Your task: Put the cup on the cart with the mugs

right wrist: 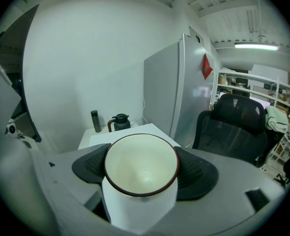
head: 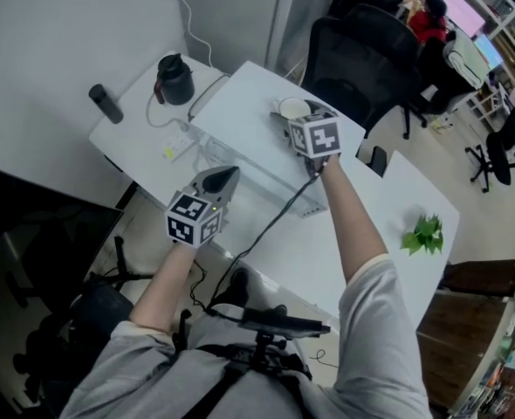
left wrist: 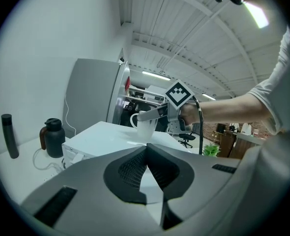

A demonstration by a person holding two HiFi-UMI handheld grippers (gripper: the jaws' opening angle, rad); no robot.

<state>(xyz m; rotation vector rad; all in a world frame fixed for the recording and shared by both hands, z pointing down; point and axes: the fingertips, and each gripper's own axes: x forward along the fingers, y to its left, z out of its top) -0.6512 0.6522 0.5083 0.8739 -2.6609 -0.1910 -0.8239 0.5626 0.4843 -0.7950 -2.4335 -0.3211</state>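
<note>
— How many cups do you count?
— One: a white ceramic cup with a dark red rim (left wrist: 145, 128). It is empty and stands upright, clamped between the pads of the right gripper (right wrist: 144, 168). It is at the far edge of the white bench (head: 244, 103), near a black office chair (head: 362, 59).
— And the other gripper?
— The left gripper (left wrist: 146, 151) hangs nearer the person, with its jaws closed together on nothing.
— Any other vessels?
— Two, near the wall: one black lidded jug (head: 175, 79) and one dark cylindrical bottle (head: 106, 103) (what is in them cannot be seen). One green leafy sprig (head: 424, 234) lies on the bench to the right.
</note>
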